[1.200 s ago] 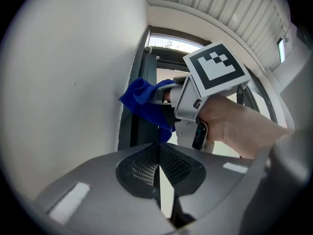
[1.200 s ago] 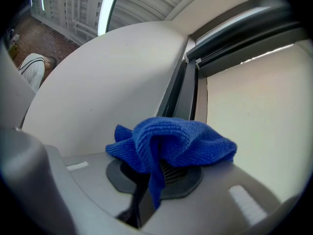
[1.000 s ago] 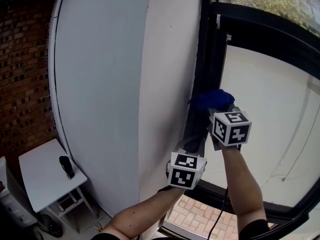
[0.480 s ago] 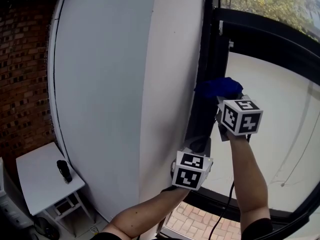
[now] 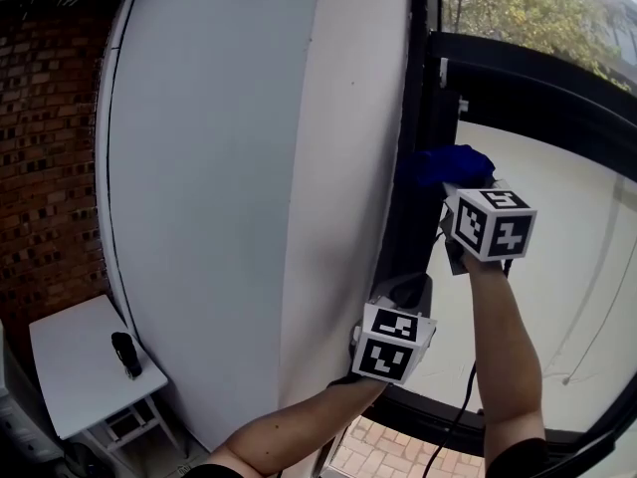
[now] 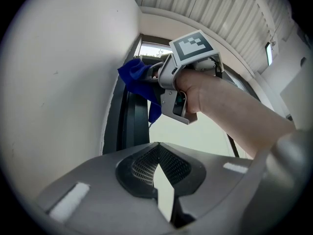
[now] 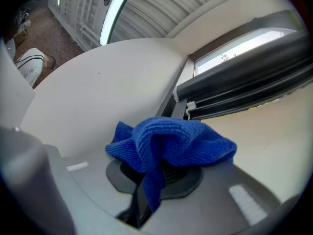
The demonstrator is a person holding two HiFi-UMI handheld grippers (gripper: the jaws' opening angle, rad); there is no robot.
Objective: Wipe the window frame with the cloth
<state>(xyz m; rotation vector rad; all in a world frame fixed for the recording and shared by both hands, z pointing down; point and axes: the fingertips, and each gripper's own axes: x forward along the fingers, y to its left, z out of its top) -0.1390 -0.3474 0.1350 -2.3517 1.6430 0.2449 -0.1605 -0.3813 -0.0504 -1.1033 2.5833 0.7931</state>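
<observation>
Clamps the blue cloth [image 5: 453, 163] in the right gripper [image 5: 456, 192] against the dark window frame [image 5: 416, 108]; holds the left gripper [image 5: 406, 295] closed on nothing, lower beside the frame. Calls for steady pressure along the channel, keeping folds bunched, without easing the clamp

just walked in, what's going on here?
A person is at a window with a gripper in each hand. The right gripper is shut on a bunched blue cloth and holds it high against the dark window frame, so wiping looks under way. The left gripper sits lower beside the frame, its fingers closed on nothing.
</observation>
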